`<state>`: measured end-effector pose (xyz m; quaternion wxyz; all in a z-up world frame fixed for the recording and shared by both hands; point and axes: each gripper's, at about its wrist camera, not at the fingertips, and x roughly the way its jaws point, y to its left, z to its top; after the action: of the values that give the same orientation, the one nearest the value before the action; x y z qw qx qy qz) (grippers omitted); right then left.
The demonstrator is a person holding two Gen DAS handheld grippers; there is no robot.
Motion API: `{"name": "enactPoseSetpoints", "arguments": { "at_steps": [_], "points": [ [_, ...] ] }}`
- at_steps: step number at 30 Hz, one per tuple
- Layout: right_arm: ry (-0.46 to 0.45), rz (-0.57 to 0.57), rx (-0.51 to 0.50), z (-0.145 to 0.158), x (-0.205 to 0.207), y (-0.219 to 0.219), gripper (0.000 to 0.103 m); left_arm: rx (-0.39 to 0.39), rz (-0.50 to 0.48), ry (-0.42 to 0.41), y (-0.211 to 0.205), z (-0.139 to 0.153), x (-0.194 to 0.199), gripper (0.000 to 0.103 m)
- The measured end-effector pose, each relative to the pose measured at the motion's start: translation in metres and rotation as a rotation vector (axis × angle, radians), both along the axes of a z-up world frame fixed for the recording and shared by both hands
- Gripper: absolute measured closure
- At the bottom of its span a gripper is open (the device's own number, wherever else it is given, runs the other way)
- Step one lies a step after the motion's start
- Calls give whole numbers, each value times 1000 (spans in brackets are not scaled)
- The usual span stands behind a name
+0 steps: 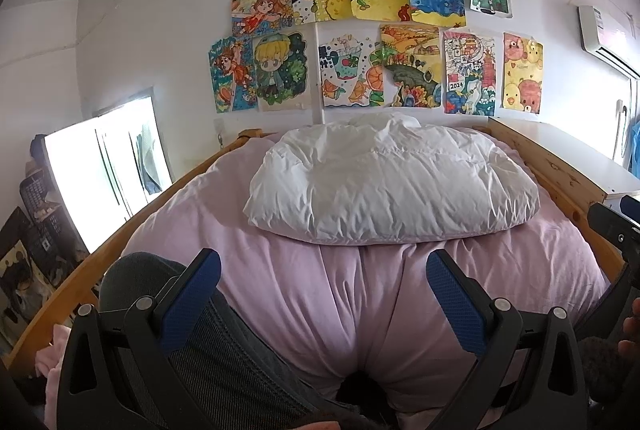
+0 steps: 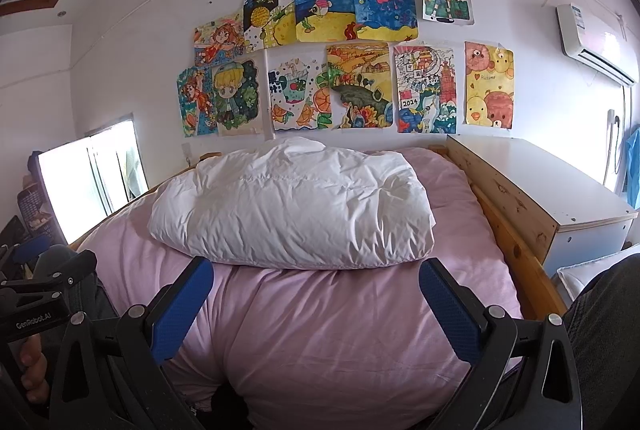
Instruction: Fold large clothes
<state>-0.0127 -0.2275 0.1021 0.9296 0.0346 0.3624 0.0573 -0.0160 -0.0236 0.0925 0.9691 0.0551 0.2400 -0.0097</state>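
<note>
Both claws wide apart right now, nothing in either. My left claw (image 1: 323,294) and right claw (image 2: 316,300) hang low over the near end of the bed, pointing at the far wall.

The thing I'm folding is that white puffy garment (image 1: 390,182), lying in a loose bundle straight ahead of both claws, well past the fingertips, on top of the pink quilt (image 1: 360,294). From the right claw it sits a bit to the left of centre (image 2: 292,206). Can't tell sleeves from hem in that heap, honestly.

My guess on handling: light, squishy, down-filled, with a slick shell that'll slide out of a shallow pinch. It'll spring back after every fold, so I'd grab deep at an edge or seam, probably the near corners, one claw each, and press the air out as I go. The stitched line across the top might be a decent place to bite.

The quilt underneath is soft and lumpy, so not a firm surface, and I could easily pinch pink fabric along with the white. Wooden bed frame (image 2: 516,250) runs along to the right of my right claw, with a white cabinet (image 2: 560,190) just past it. My knee in dark jeans (image 1: 208,350) is under the left claw. Kids' drawings (image 1: 360,30) on the wall ahead, window (image 1: 104,170) off left, neither in the way.
</note>
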Motion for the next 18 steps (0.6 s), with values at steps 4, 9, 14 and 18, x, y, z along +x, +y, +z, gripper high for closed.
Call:
{"name": "enactPoseSetpoints", "arguments": {
  "at_steps": [4,9,14,18],
  "points": [
    [0,0,0,0,0,0,0,0,-1,-1,0,0,0,2],
    [2,4,0,-1,-1,1,0,-1,-1,1,0,-1,0,2],
    [2,3,0,-1,-1,1,0,0,-2,-1,0,-1,0,2],
    [2,4,0,-1,-1,0,0,0,-2,-1,0,-1,0,2]
  ]
}}
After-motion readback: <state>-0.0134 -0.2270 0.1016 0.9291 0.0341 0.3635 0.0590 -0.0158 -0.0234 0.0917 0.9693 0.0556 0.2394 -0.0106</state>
